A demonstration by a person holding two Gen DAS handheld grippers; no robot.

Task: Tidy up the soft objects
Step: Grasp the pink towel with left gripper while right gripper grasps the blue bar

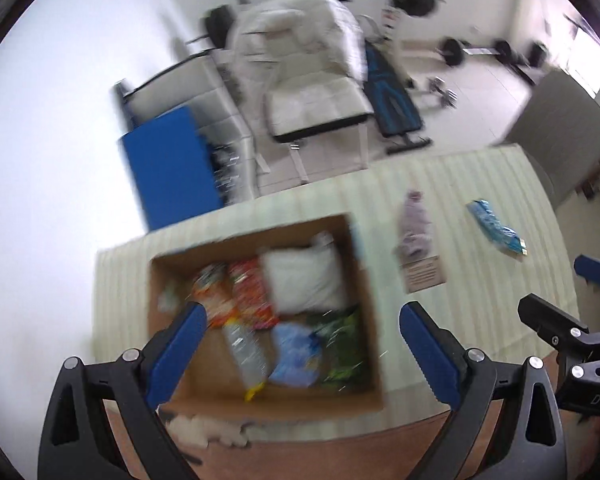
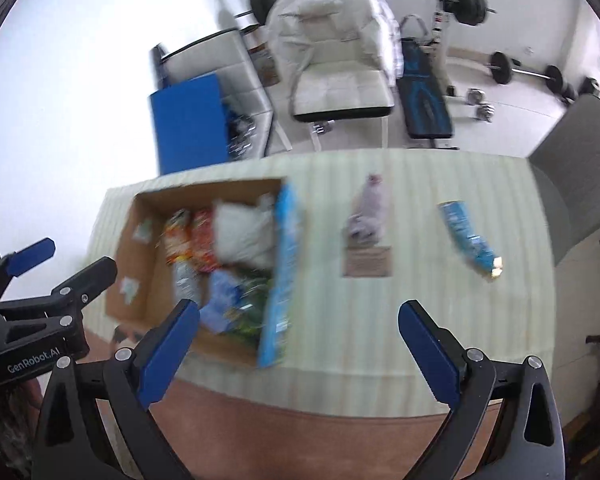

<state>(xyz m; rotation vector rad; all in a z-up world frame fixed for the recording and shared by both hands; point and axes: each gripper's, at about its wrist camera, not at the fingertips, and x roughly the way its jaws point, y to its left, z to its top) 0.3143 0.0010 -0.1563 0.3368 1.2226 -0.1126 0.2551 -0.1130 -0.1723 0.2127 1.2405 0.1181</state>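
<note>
An open cardboard box (image 1: 366,280) (image 2: 128,240) sits on the striped table cloth and holds a white pillow (image 1: 304,280), snack packets, a plastic bottle (image 1: 248,356) and a blue bag. A pale purple soft item (image 1: 414,228) (image 2: 366,212) lies on a card to the box's right. A blue packet (image 1: 496,226) (image 2: 468,236) lies further right. My left gripper (image 1: 300,336) is open and empty above the box. My right gripper (image 2: 300,332) is open and empty above the box's right wall.
The table (image 2: 420,184) has a brown front edge. Behind it stand a white chair (image 2: 340,80), a blue panel (image 2: 188,124), a weight bench and barbells. A grey chair (image 2: 572,188) stands at the right.
</note>
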